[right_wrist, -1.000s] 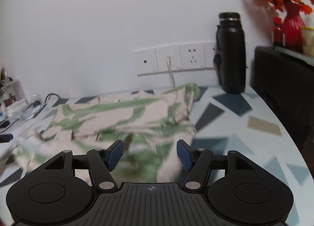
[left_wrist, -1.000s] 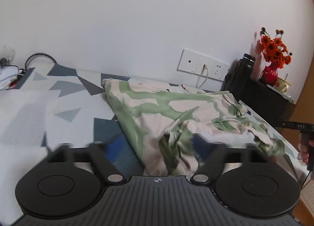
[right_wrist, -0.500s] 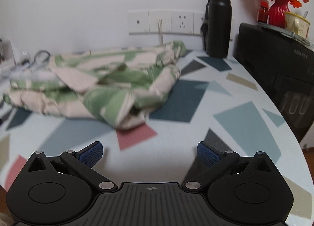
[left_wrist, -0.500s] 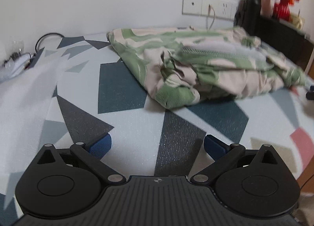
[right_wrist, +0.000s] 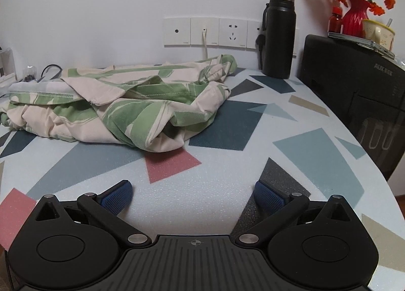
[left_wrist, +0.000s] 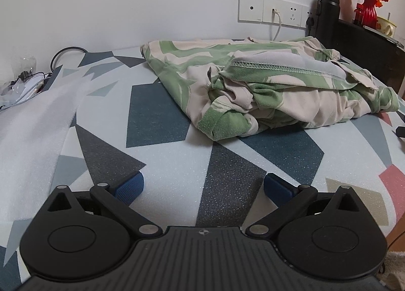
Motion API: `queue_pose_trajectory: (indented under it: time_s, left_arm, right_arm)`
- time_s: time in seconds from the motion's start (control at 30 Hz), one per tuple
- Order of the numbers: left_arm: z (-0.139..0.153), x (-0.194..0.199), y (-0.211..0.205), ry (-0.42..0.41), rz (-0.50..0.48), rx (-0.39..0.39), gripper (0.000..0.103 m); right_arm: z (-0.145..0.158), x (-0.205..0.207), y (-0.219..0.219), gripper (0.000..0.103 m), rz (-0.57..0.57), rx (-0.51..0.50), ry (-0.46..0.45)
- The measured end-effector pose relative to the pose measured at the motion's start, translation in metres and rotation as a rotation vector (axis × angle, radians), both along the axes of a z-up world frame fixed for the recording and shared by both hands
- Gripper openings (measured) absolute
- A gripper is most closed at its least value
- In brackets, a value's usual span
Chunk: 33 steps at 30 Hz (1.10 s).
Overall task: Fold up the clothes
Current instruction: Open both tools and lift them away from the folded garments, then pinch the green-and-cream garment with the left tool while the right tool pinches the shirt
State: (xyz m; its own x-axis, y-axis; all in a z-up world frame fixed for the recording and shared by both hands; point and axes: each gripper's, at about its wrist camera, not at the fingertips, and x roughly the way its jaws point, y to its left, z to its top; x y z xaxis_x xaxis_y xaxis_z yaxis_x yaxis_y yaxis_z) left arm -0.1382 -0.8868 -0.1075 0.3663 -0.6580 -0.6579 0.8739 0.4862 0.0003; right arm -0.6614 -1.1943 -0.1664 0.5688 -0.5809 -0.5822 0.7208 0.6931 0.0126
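While both tools hung low over the patterned table (left_wrist: pixel 162 124), neither had anything in its grip: the left gripper (left_wrist: pixel 203 186) showed its blue pads spread wide at the bottom of its frame, with bare table between them, and the right gripper (right_wrist: pixel 193 191) stood just as released at the bottom of its own. The green-and-cream garment (left_wrist: pixel 265 83) lay in a loosely bunched heap near the wall, in the centre and upper right of the left view and in the centre left of the right view (right_wrist: pixel 121 104), with a stitched hem turned up on top and layers rumpled beneath. It was well apart from both sets of jaws, ahead of them and touching neither. Judging by this, the pulled-back, spread stance suited a look over the heap before choosing edges to take, since the folding seemed far from neat. A black bottle (right_wrist: pixel 278 35) stood upright by the wall sockets (right_wrist: pixel 217 31), just beyond the cloth's far corner, clear of the work.
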Motion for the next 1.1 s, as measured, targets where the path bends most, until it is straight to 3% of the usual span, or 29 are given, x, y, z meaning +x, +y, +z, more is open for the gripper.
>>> queue_pose_trajectory:
  time_s: [0.5,0.53,0.57,0.6,0.63,0.7,0.8,0.9,0.93,1.03,1.1]
  left_arm:
    - [0.001,0.001,-0.002,0.004,-0.008,-0.001,0.103]
    - [0.005,0.002,-0.003,0.019,-0.029,-0.004,0.1]
    - [0.009,0.004,-0.003,0.036,-0.054,-0.007,0.08]
    - [0.017,0.008,-0.002,0.073,-0.072,-0.035,0.05]
    - [0.028,0.013,-0.001,0.122,-0.082,-0.087,0.045]
    - [0.052,0.025,0.002,0.208,-0.1,-0.208,0.045]
    - [0.082,0.034,-0.01,0.18,-0.117,-0.291,0.045]
    - [0.09,0.045,-0.038,0.165,-0.142,-0.275,0.043]
    - [0.087,0.052,-0.047,0.203,-0.13,-0.264,0.041]
    - [0.069,0.072,-0.062,0.343,-0.091,-0.266,0.021]
    - [0.059,0.077,-0.063,0.398,-0.085,-0.271,0.018]
  right_arm:
    - [-0.002,-0.001,0.001,0.102,0.0,-0.015,-0.01]
    - [-0.001,0.0,0.001,0.102,0.0,-0.009,-0.005]
    - [0.0,0.0,0.0,0.102,0.0,-0.003,0.0]
    - [0.002,0.001,-0.002,0.102,0.003,0.012,0.01]
    - [0.004,0.002,-0.003,0.102,0.01,0.031,0.019]
    - [0.012,0.002,-0.008,0.101,0.058,0.091,0.001]
    - [0.033,-0.006,-0.014,0.098,0.098,0.149,-0.132]
    - [0.053,-0.013,-0.022,0.098,0.09,0.147,-0.226]
    - [0.057,-0.014,-0.025,0.098,0.08,0.136,-0.232]
    - [0.061,-0.017,-0.031,0.098,0.046,0.116,-0.233]
    - [0.059,-0.018,-0.037,0.098,0.036,0.133,-0.239]
